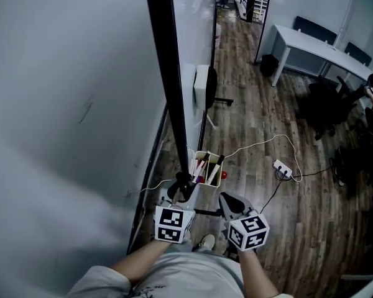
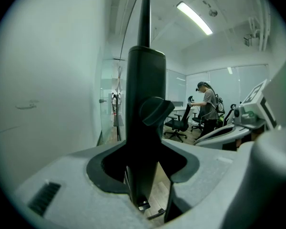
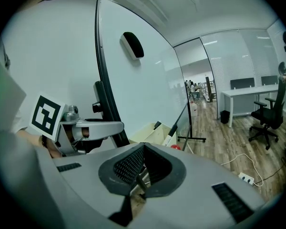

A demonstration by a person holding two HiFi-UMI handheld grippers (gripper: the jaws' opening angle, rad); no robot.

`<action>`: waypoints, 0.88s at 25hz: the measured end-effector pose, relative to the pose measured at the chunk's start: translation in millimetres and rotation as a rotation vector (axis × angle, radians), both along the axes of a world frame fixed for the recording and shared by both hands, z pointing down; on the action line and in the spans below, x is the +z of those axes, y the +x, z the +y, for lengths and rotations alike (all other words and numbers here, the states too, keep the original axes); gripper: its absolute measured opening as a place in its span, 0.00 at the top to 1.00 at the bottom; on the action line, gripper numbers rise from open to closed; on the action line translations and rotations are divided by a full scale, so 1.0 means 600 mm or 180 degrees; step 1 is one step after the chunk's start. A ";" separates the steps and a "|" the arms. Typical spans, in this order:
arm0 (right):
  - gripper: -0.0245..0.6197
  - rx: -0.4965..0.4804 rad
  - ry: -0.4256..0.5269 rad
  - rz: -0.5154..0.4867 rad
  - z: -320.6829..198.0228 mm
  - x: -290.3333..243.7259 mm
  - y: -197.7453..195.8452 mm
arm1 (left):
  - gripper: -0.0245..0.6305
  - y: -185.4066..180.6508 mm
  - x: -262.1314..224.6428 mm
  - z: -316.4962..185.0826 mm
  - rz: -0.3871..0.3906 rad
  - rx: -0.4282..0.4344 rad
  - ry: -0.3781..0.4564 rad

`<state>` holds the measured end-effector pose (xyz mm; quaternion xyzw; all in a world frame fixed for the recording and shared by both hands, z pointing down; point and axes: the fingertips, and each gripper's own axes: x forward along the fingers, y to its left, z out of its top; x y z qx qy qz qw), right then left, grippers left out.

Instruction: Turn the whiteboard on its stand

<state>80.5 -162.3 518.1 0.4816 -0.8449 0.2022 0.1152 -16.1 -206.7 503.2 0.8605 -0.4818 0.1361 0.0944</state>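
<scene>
Where the whiteboard (image 1: 62, 104) stands at the left of the head view, its white face fills that side and a black upright (image 1: 173, 98) runs down along its edge.

- Left gripper (image 1: 184, 188): jaws are clamped on the black upright low down. In the left gripper view the upright fills the gap between them, and a black knob (image 2: 155, 111) is seen on it just above the jaws.
- Right gripper (image 1: 229, 200): held just beside the left one, clear of the board. Its jaws are together, and nothing is held.
- A black eraser (image 3: 132, 44) is seen high on the board face in the right gripper view.
- A beige box (image 1: 210, 168) of markers is seen behind the upright on the wood floor, with a power strip (image 1: 283, 168) and its white cable to the right.
- A white desk (image 1: 317, 47) and dark office chairs (image 1: 326, 107) are noted further back.
- A person (image 2: 209, 106) is noted standing among the chairs.
</scene>
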 end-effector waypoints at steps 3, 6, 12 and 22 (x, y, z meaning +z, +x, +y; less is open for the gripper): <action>0.97 -0.0004 0.0000 -0.0014 0.002 -0.002 -0.001 | 0.67 0.000 0.000 0.002 -0.0021 -0.0018 -0.0037; 0.97 -0.0016 0.0015 -0.0016 0.002 -0.006 -0.003 | 0.66 0.001 -0.003 0.001 -0.0011 -0.0039 -0.0031; 0.97 -0.0023 0.0021 -0.0029 0.000 -0.004 -0.008 | 0.66 -0.002 -0.002 0.008 -0.0009 0.0031 -0.0114; 0.97 -0.0089 -0.0003 -0.0059 0.008 0.002 -0.023 | 0.67 -0.024 0.005 0.044 -0.0040 0.0016 -0.0205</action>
